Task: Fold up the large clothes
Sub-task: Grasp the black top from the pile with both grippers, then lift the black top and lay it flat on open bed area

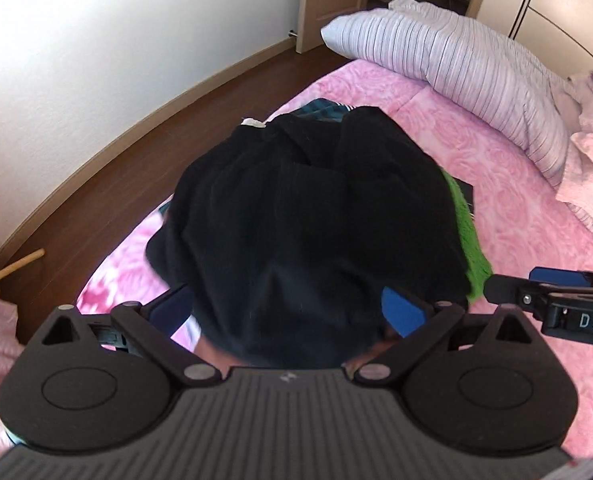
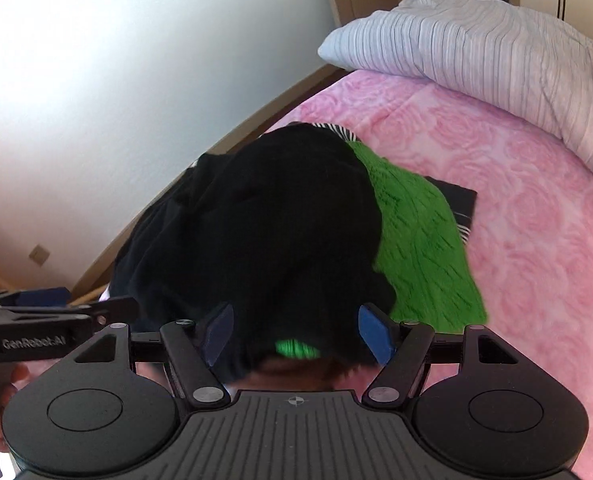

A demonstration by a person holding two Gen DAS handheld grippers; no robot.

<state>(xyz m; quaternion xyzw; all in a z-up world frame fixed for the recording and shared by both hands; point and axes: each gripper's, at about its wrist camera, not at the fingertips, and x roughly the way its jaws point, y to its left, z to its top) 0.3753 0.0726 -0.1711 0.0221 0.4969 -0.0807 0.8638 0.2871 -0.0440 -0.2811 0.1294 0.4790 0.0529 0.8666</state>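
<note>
A bulky black garment (image 1: 308,216) lies bunched on top of a pile near the left edge of the pink bed (image 1: 516,240). Under it are a green knitted garment (image 2: 416,240) and a dark striped piece (image 2: 462,200). My left gripper (image 1: 287,310) is open, and the near end of the black garment sits between its wide-apart blue pads (image 1: 402,312). My right gripper (image 2: 298,332) is open too, straddling the black garment (image 2: 268,220) near its right edge. Each gripper shows at the side of the other's view: the right gripper (image 1: 508,286) and the left gripper (image 2: 96,304).
A striped white pillow (image 1: 456,68) lies at the head of the bed, with a pale pink cloth (image 1: 592,140) beside it. Brown floor (image 1: 136,112) and a white wall run along the bed's left side. A wooden stick (image 1: 12,268) rests on the floor.
</note>
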